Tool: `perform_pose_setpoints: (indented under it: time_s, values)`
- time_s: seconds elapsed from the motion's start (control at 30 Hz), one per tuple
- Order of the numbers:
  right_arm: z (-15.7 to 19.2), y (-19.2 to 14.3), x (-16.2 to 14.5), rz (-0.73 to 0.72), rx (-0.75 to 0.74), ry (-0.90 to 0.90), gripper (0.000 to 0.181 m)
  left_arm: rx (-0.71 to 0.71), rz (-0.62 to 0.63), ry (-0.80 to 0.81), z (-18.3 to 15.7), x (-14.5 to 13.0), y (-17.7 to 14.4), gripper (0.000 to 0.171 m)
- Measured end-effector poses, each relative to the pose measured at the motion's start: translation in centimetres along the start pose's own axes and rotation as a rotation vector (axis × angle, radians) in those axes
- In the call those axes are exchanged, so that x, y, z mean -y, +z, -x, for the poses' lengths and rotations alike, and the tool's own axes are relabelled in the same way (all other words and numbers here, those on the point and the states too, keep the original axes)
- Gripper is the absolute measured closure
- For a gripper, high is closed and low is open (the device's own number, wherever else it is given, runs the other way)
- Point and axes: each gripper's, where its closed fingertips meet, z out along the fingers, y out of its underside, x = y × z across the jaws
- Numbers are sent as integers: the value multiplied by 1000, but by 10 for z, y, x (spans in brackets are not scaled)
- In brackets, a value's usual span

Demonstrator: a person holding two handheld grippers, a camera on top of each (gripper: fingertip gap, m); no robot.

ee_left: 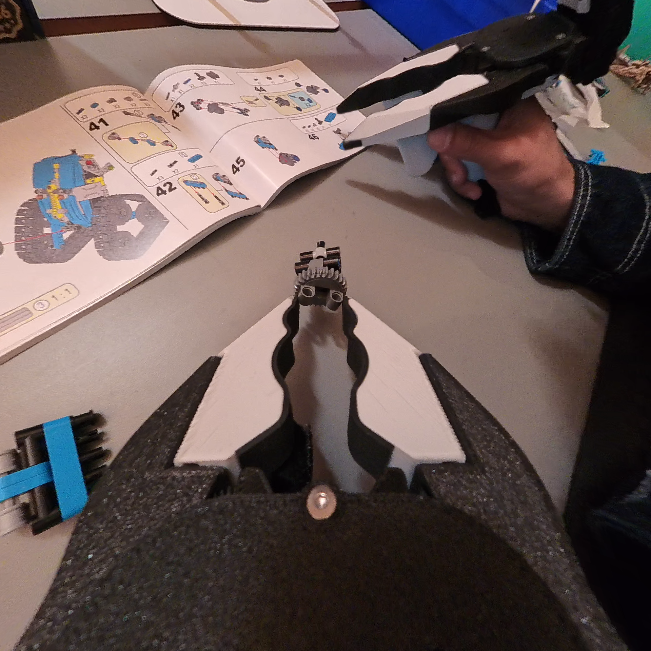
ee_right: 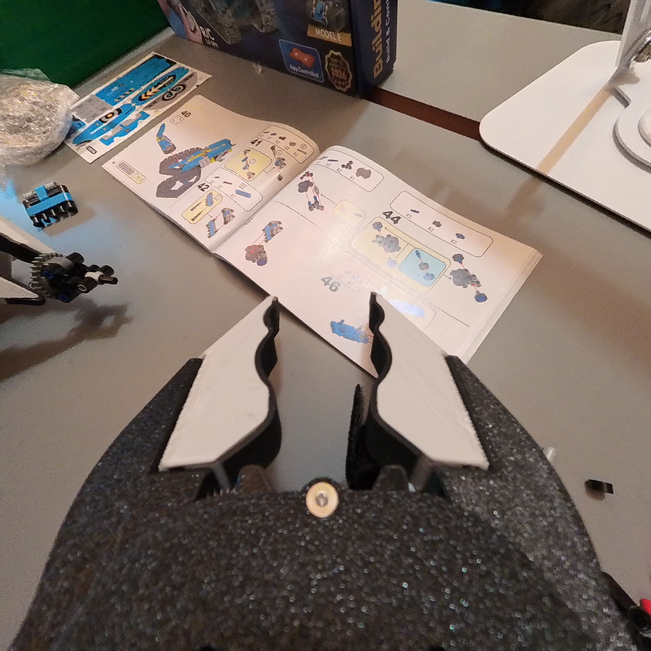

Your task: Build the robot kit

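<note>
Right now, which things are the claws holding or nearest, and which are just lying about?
At the claws: left claw, shut on the grey gear assembly; right claw, open, over the edge of the open instruction booklet.
Lying about: blue-and-black brick block, sticker sheet, dark blue box, plastic bag, white stand base, small black piece.

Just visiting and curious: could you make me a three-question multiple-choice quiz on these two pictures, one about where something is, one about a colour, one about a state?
1. Where does the small grey-and-black gear assembly sit?
A. on the booklet
B. between the left gripper's fingertips
C. inside the box

2. What colour is the band around the black ribbed brick block?
A. red
B. yellow
C. blue

3. How is the right gripper?
A. open and empty
B. shut on a brick
C. shut on paper

Key: 1 B, its fingertips pinch the gear; 2 C, blue strap shows; 3 A, its fingers stand apart above the open paper instruction booklet.
</note>
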Motion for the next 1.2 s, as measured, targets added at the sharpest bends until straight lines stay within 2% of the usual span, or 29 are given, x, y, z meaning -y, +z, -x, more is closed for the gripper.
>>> perform_pose_setpoints:
  time_s: [0.37,0.47,0.6,0.97,1.1,1.2]
  values:
    - [2,2,-2,16,20,6,129,-20,-22,-46,2,3,-1,148]
    - [-8,-1,1,-7,-37,26,125,-15,-25,-36,1,3,-1,148]
    - [-40,-4,-3,11,-193,68,120,-12,-17,-27,0,2,0,148]
    - [-38,-1,-7,49,-193,42,119,-55,20,-35,-4,-2,5,148]
    - [-37,-1,-6,40,-195,31,118,-78,63,61,-18,-9,9,148]
    - [-34,-9,4,-32,-188,28,120,-95,127,161,-30,-19,15,148]
